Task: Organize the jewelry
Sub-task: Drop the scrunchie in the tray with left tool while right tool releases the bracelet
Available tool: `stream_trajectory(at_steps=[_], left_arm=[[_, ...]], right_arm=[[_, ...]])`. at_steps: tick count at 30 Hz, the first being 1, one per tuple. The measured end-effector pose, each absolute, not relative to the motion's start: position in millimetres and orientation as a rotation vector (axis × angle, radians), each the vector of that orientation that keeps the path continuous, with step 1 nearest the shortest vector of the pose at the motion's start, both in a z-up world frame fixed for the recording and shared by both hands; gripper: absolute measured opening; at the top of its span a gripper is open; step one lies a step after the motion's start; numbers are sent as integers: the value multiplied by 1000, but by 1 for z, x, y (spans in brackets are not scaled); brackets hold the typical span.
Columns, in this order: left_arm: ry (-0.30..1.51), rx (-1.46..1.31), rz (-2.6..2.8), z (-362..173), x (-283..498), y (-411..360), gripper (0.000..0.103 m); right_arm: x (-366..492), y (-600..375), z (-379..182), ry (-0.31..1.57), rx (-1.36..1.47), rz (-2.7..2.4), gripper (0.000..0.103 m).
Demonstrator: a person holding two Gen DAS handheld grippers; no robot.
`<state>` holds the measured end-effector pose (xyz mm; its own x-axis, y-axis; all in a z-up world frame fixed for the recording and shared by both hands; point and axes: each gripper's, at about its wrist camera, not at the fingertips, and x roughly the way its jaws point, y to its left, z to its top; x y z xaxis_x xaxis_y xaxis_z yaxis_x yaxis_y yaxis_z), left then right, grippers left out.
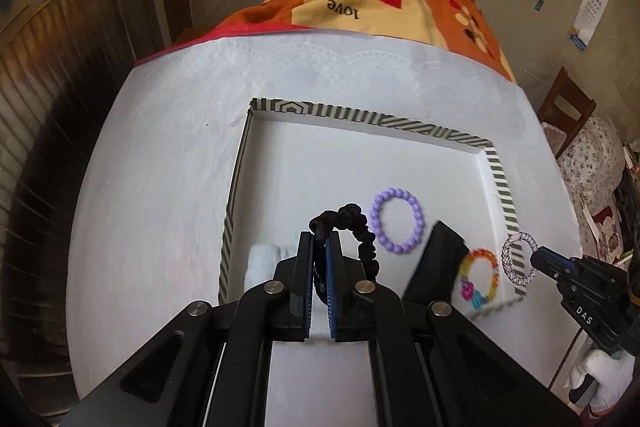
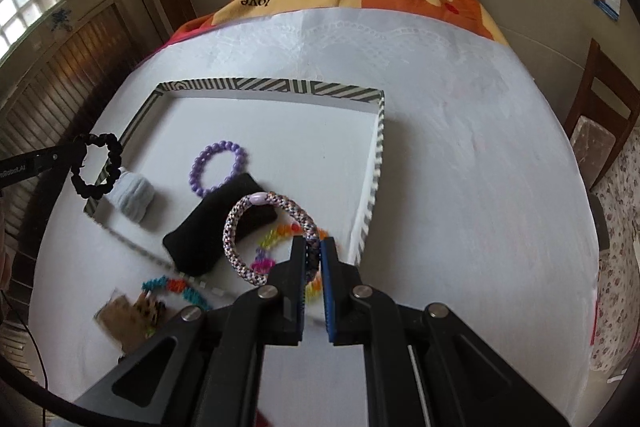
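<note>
Both tools hold a hair tie above the striped tray on the white surface point(image 2: 460, 155).

The left tool point(image 1: 320, 241) is closed on a black scrunchie point(image 1: 352, 227), lifted over the left rim of the striped tray point(image 2: 280, 85). In the tray lie a pale blue scrunchie point(image 2: 134, 201), a purple bead bracelet point(image 2: 218, 167), a black pouch point(image 2: 208, 239) and a rainbow bracelet point(image 1: 478, 279). The right tool point(image 2: 314, 247) grips a speckled braided hair tie point(image 2: 240, 239), raised above the pouch and the rainbow bracelet near the front right corner of the tray.
</note>
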<state>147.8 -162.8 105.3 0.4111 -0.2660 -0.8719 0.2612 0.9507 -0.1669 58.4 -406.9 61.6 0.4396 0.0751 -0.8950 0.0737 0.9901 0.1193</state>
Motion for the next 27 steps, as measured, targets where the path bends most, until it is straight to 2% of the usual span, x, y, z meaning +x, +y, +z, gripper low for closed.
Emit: stream_trajectory(at_steps=[14, 27], left_arm=[[1166, -26, -278, 64, 206, -160, 0], [1232, -42, -218, 26, 218, -153, 0]], right_arm=[[112, -414, 28, 1167, 157, -29, 8], [133, -413, -9, 1226, 115, -66, 8]])
